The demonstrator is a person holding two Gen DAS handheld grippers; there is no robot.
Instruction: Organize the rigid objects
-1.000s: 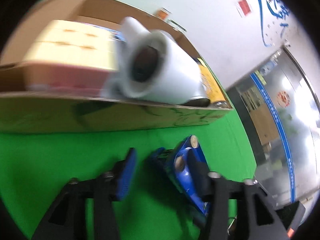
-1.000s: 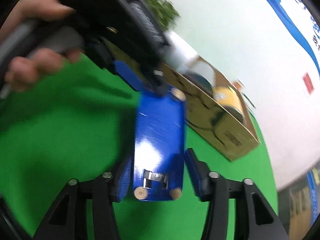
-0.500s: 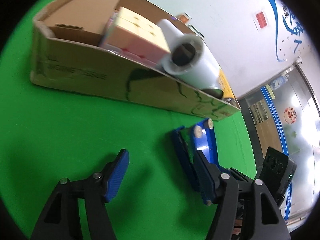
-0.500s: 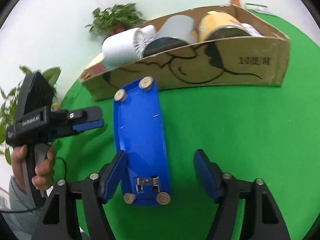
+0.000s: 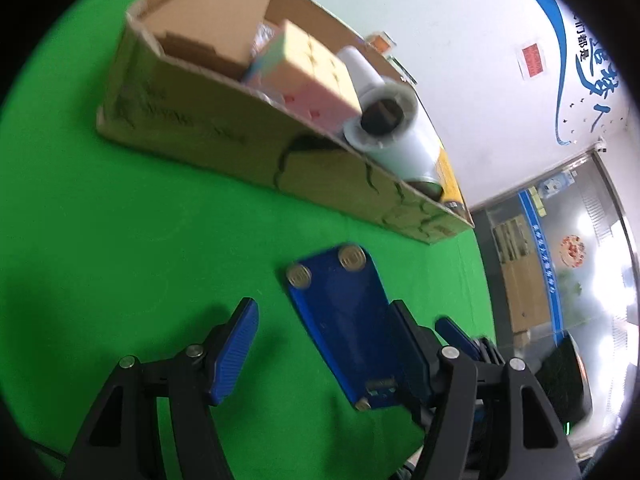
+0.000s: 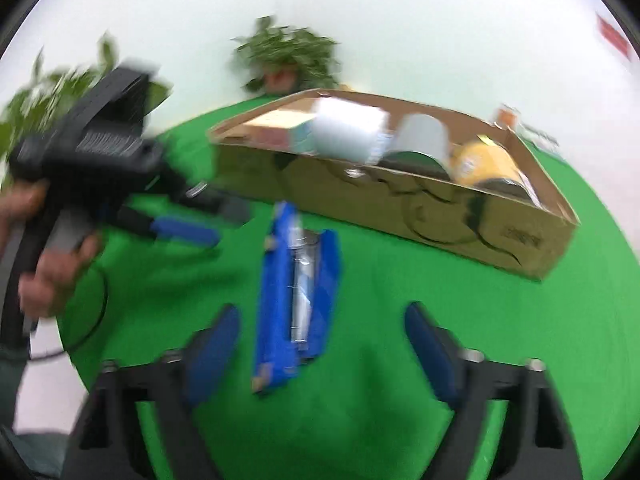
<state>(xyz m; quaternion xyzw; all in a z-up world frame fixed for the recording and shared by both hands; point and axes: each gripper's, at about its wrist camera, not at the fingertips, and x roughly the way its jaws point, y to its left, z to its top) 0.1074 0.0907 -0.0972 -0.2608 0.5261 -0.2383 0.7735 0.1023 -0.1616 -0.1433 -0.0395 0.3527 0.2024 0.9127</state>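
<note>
At the left edge of the table (image 6: 500,340), a hand (image 6: 52,276) carries the left claw (image 5: 320,316). It reaches in low with its fingers a middling width apart and nothing gripped. Its own camera shows one finger (image 5: 404,344) right against the side of the blue stapler (image 6: 296,288), while the other pad (image 5: 236,352) stands well clear. I judge it is there to steady or take over the stapler, not to squeeze it.

The stapler is the thing being handled. It lies on the green table, short of the middle, on its side with the metal channel showing (the picture is blurred, so the fine parts are uncertain). It points at the long near wall of the cardboard box (image 6: 440,216) and is not yet in it.

The right claw (image 6: 322,314) straddles the stapler's near end. Its jaws are opening, and both pads are off the stapler with green showing on either side. This looks like a let-go, probably to take a better hold.

Further right, along the far edge of the table, the box holds the things already sorted. From left to right these are a small carton (image 5: 216,20), a pastel puzzle cube (image 5: 308,72), a roll of clear film (image 5: 388,128), a grey tin (image 6: 424,136) and a yellow tin (image 6: 492,168). They are packed side by side in one row, so little room is left. The stapler will likely have to go in narrow-side down or lie on top.
</note>
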